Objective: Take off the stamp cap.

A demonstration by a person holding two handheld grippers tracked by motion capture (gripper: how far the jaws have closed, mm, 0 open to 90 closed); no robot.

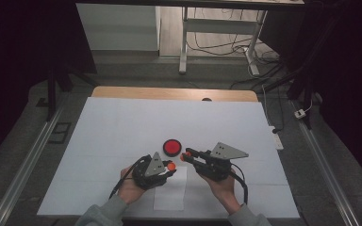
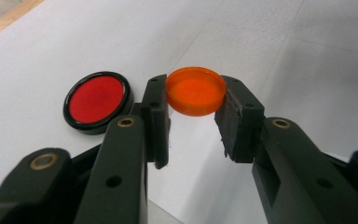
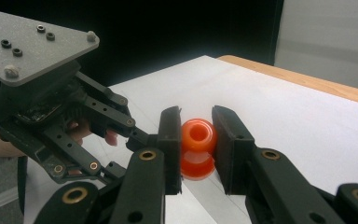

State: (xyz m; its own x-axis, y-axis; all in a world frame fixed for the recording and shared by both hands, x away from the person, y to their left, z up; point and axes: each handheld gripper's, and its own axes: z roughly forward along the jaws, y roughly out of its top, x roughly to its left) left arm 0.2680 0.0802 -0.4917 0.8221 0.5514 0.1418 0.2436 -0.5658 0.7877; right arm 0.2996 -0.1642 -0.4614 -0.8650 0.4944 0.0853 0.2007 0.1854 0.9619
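Left gripper (image 2: 193,123): jaws clamped on a flat translucent orange plastic disc-shaped cap (image 2: 196,91), pads on its rim, held level above the white paper-covered table (image 1: 122,127). Right gripper (image 3: 196,149): jaws closed on a small translucent orange plastic bottle (image 3: 198,147) gripped by its sides, round open mouth facing the camera, contents can't be made out. In the high view both grippers sit near each other at the table's near edge, tips almost meeting. Round red disc with black rim (image 2: 97,101) lies flat on the table just beyond them, apart from both.
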